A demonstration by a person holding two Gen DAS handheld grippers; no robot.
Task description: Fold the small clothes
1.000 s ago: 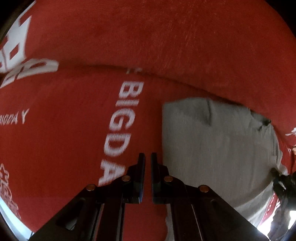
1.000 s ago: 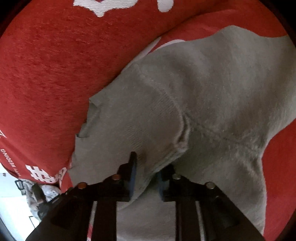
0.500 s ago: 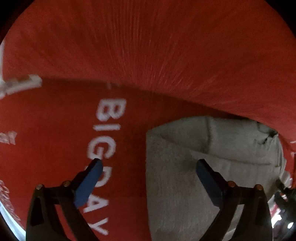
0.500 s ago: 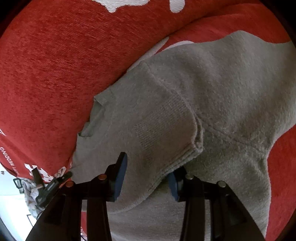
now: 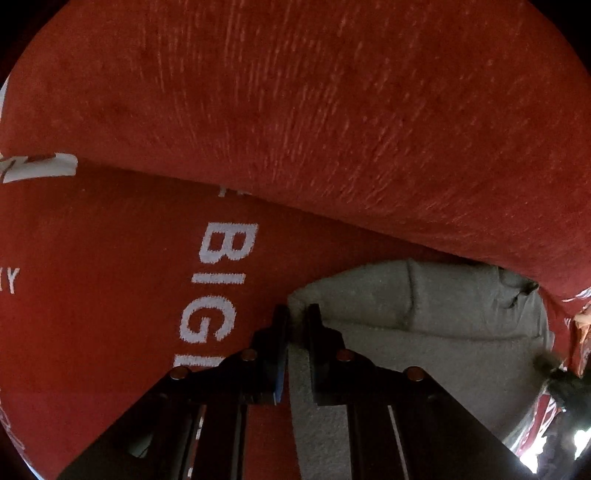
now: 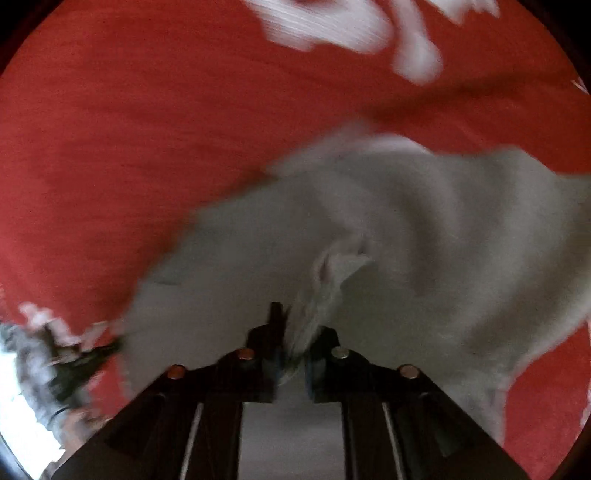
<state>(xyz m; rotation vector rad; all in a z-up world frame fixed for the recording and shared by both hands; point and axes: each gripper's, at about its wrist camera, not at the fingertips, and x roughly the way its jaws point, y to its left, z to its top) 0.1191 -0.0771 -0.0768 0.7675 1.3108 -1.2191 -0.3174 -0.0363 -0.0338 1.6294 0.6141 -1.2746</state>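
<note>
Left wrist view is showing the left gripper (image 5: 295,325) pointing steeply down at a red cover (image 5: 110,295) with white woven lettering (image 5: 218,280) reading "BIG". Its jaws are closing, and the left edge of a grey garment (image 5: 424,354) is sitting between the two dark fingers (image 5: 279,339), which are pinching that edge near the garment's upper left corner. The garment is lying on the red cover at the lower right of this view, with one layer already doubled over so that a fold line is running across it. Behind it a red cushion (image 5: 332,110) is bulging up and filling the upper part of the view. At the far right edge something dark is showing, too small and blurred for me to tell what it is.

Right wrist view is blurred with motion. The right gripper (image 6: 295,328) is also pointing down, its jaws closing, and a bunched ridge of the same garment (image 6: 443,229) is rising up between the fingers (image 6: 275,332), which are nipping it. The rest of the garment is spreading out to the right and left of the gripper across the cover (image 6: 129,147), with creases pulling toward the pinched spot. White shapes (image 6: 351,26) on the red fabric are smearing across the top of the view. At the lower left a dark, blurred object is showing against a bright patch; I cannot tell what it is.
</note>
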